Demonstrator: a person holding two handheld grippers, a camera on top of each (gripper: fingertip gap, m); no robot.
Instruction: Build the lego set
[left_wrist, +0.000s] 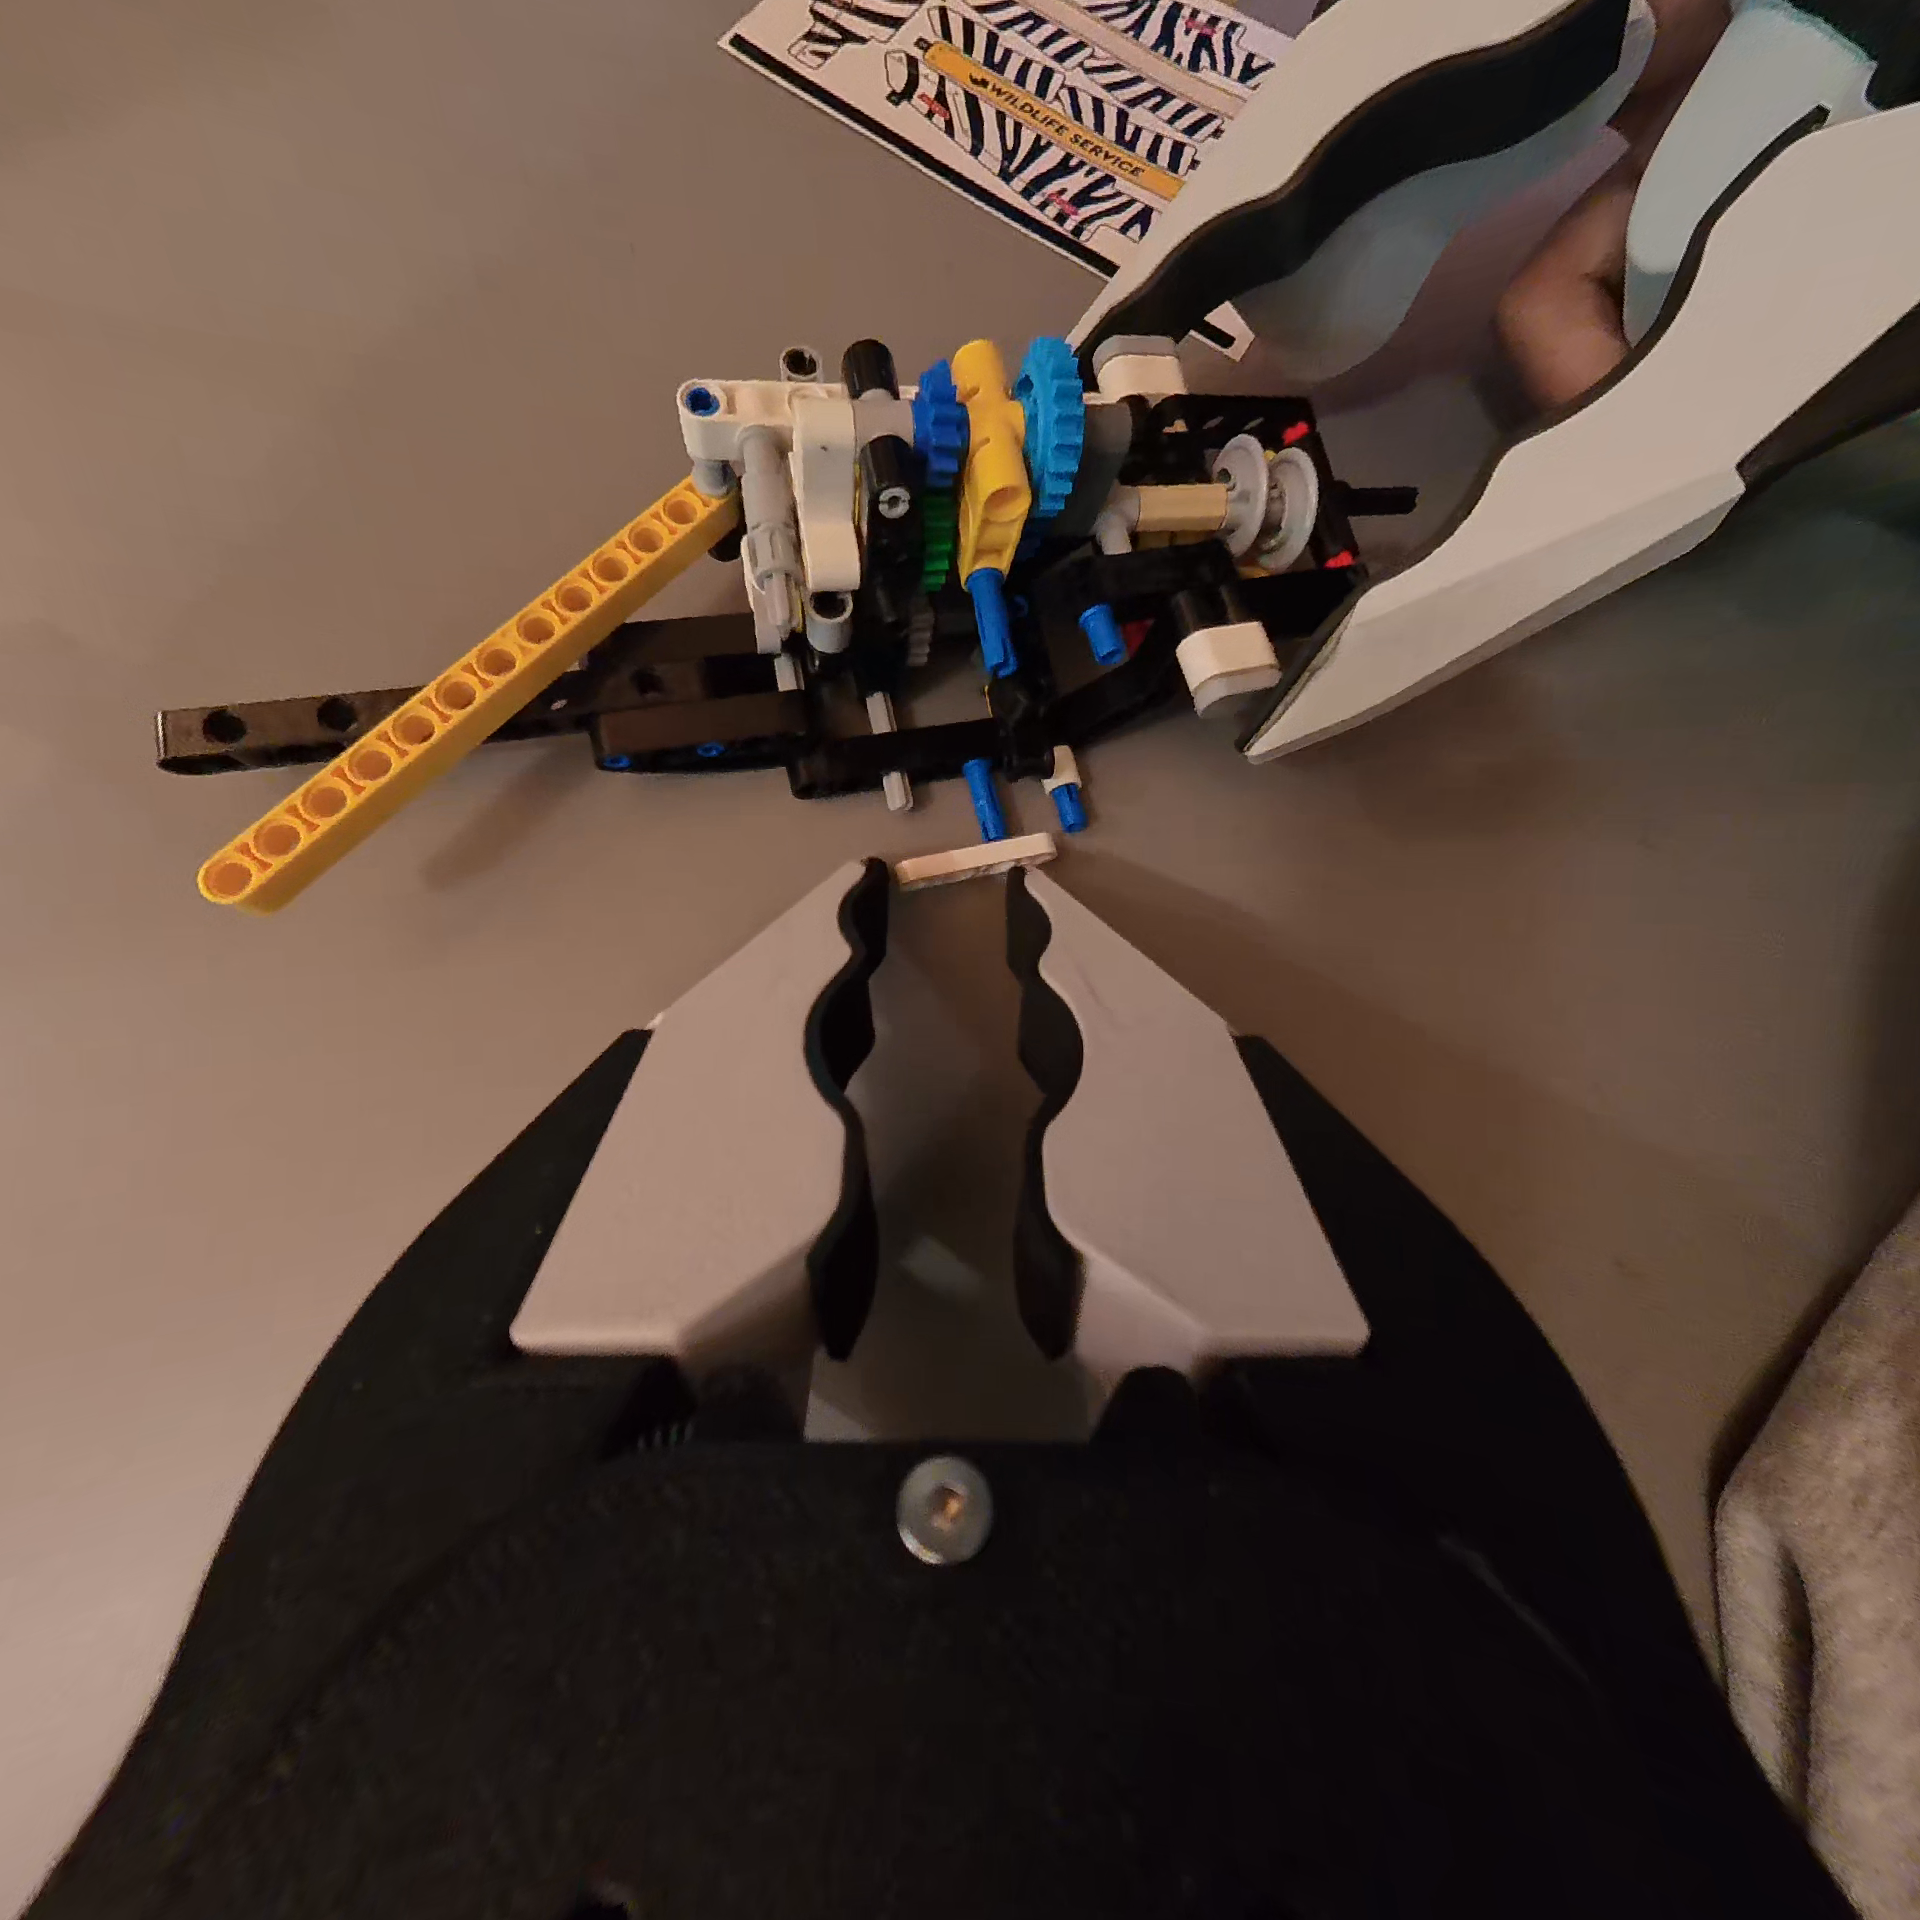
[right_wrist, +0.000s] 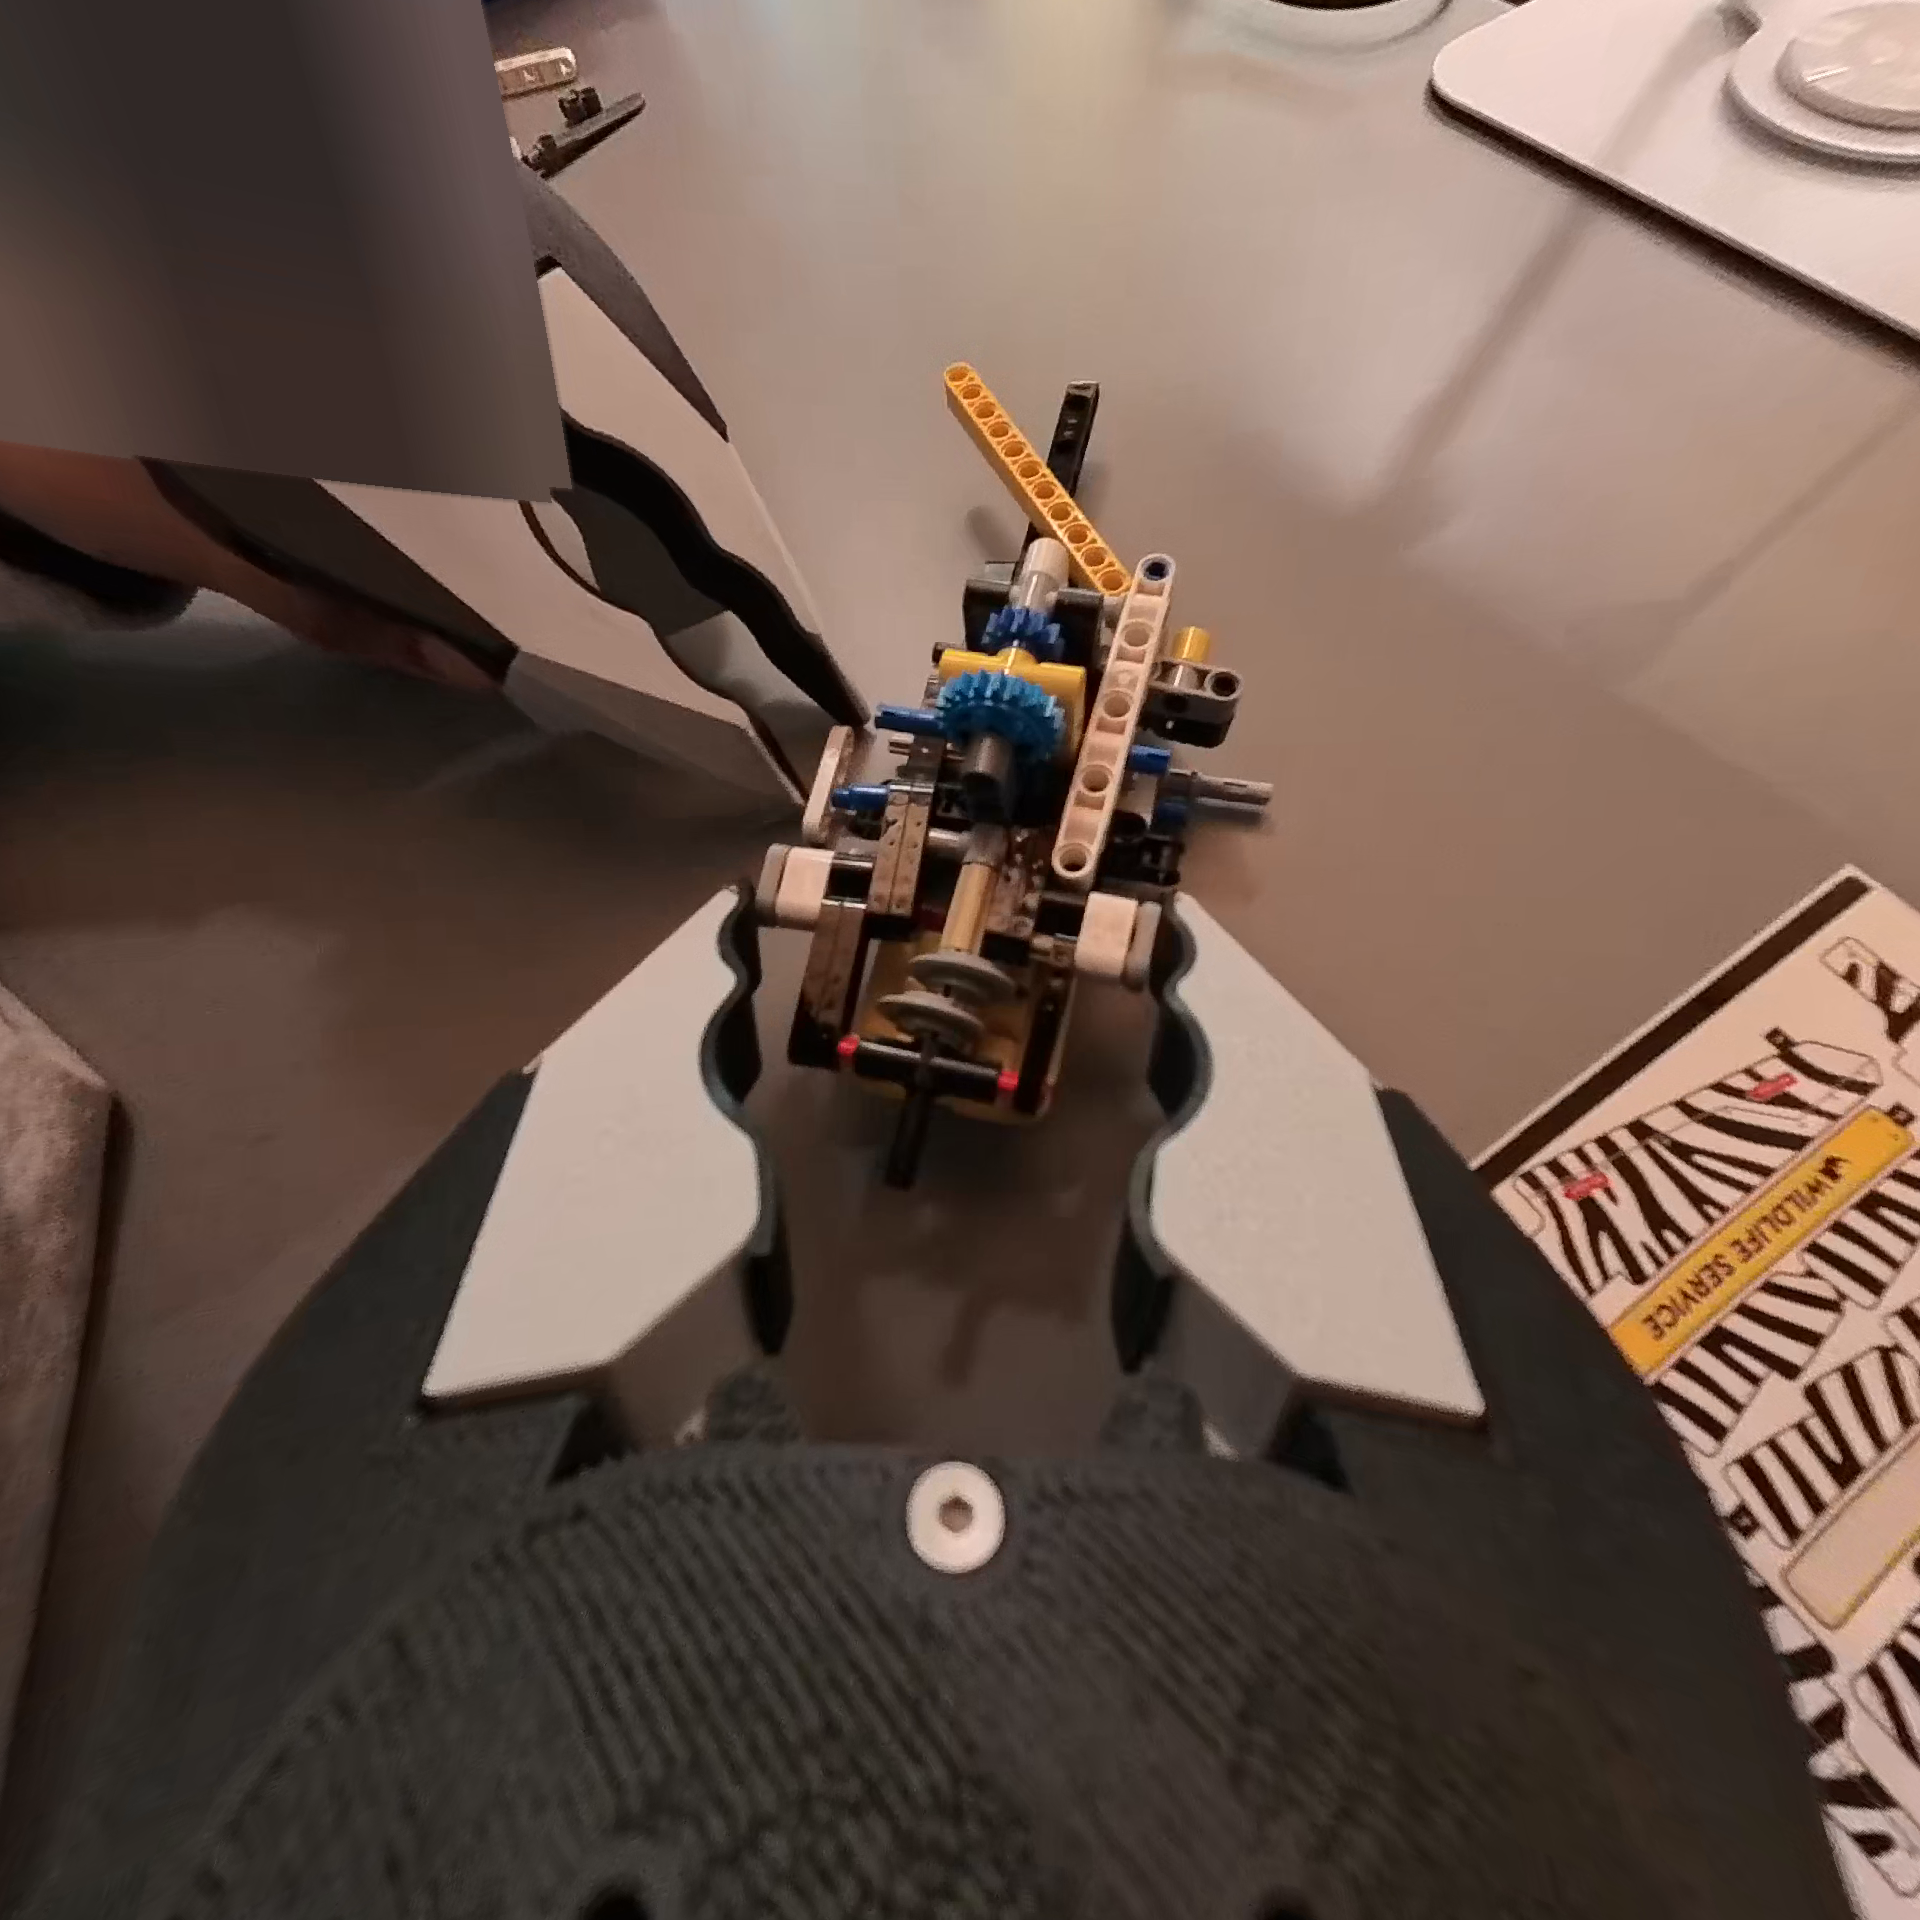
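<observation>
The Lego assembly (left_wrist: 997, 488) of gears, black frames and a long yellow beam (left_wrist: 457, 696) lies on the grey table. My left gripper (left_wrist: 951, 883) is shut on a small flat white piece (left_wrist: 975, 860), held just short of the assembly's blue pins (left_wrist: 982, 800). My right gripper (right_wrist: 956, 914) is shut on the assembly (right_wrist: 977, 790), its fingertips against the white bushes (right_wrist: 800, 883) on either side of the near end. The right wrist view shows the left gripper (right_wrist: 831, 753) with the white piece (right_wrist: 831, 779) at the assembly's left side.
A zebra-striped sticker sheet (left_wrist: 1039, 104) lies behind the assembly, and to the right in the right wrist view (right_wrist: 1766, 1247). A white tray (right_wrist: 1558, 135) with a plate sits far right. Loose dark pieces (right_wrist: 582, 114) lie far left. Grey cloth (left_wrist: 1829, 1507) borders the table.
</observation>
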